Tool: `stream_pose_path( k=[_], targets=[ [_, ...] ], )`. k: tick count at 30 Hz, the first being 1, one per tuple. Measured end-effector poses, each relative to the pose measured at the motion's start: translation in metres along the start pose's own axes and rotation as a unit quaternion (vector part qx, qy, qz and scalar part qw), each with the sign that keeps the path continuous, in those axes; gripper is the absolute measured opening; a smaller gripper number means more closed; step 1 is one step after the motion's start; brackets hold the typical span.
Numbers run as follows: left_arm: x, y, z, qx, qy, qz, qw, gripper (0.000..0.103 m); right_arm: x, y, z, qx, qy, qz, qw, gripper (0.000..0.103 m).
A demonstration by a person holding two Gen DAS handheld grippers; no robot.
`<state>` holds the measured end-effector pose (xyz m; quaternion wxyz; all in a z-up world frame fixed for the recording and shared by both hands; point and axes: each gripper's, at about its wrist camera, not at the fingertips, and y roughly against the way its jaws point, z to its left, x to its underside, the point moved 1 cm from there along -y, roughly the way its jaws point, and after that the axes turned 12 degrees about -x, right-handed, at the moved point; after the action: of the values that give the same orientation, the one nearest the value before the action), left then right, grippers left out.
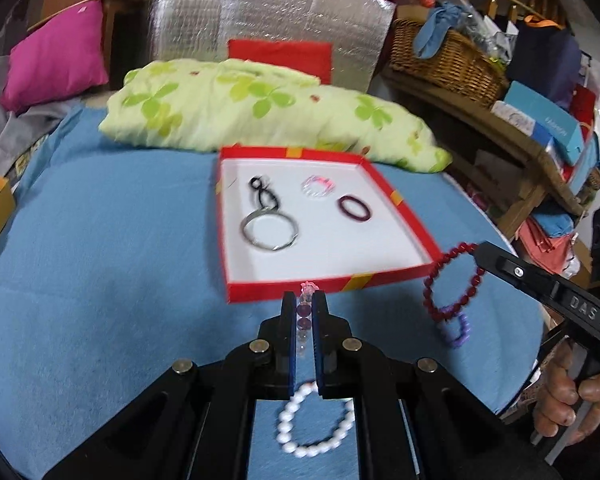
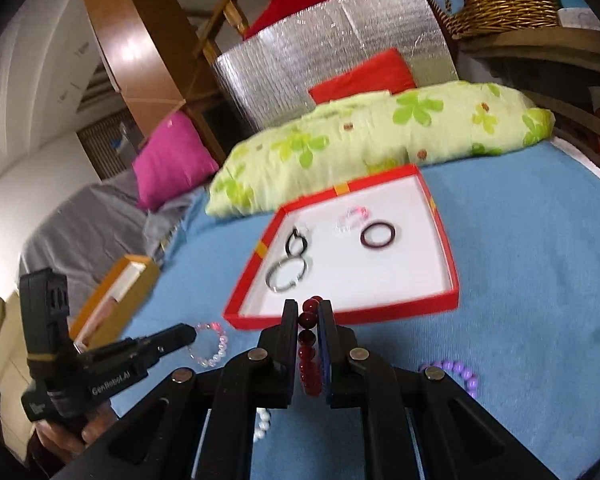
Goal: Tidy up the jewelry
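My left gripper (image 1: 304, 300) is shut on a clear and pink bead bracelet (image 1: 303, 314), held above the blue cloth just in front of the red tray (image 1: 332, 284). My right gripper (image 2: 309, 306) is shut on a dark red bead bracelet (image 2: 309, 344), which hangs as a loop (image 1: 452, 280) beside the tray's near right corner. The white-lined tray (image 2: 440, 300) holds a silver bangle (image 1: 269, 232), a black clasp (image 1: 262, 192), a clear pink bracelet (image 1: 318, 186) and a maroon ring (image 1: 354, 209). A white pearl bracelet (image 1: 314, 420) and a purple bead bracelet (image 1: 456, 328) lie on the cloth.
A green flowered pillow (image 1: 260, 108) lies right behind the tray, with a silver foil bag (image 1: 268, 20) and a pink cushion (image 1: 56, 56) further back. A wicker basket (image 1: 444, 56) sits on a wooden shelf at the right. An orange box (image 2: 116, 292) stands at the cloth's left edge.
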<state>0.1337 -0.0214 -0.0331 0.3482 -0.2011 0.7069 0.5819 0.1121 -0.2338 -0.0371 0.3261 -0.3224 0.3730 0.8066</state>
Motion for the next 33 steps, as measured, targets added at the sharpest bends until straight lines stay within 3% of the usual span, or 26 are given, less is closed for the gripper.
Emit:
stream_pose_path(
  k=[6, 12, 18, 23, 33],
  targets=[
    [-0.023, -0.012, -0.015, -0.019, -0.015, -0.008, 0.9997, 0.008, -0.022, -0.003, -0.008, 0.006, -0.001, -0.021, 1.0, 0.011],
    [-0.048, -0.046, -0.03, -0.012, -0.025, 0.002, 0.9996, 0.008, -0.043, -0.028, -0.03, -0.002, -0.033, -0.023, 0.999, 0.011],
    [-0.048, -0.081, -0.036, -0.001, -0.014, 0.035, 0.9993, 0.008, -0.049, -0.063, -0.052, 0.006, -0.058, 0.006, 0.998, 0.011],
    [-0.051, -0.092, -0.049, 0.001, -0.018, 0.039, 0.9991, 0.008, -0.052, -0.079, -0.061, 0.003, -0.067, 0.016, 0.998, 0.011],
    [-0.042, -0.107, -0.058, -0.026, -0.045, 0.066, 0.9965, 0.01, -0.051, -0.092, -0.099, 0.047, -0.112, 0.035, 0.992, 0.014]
  ],
)
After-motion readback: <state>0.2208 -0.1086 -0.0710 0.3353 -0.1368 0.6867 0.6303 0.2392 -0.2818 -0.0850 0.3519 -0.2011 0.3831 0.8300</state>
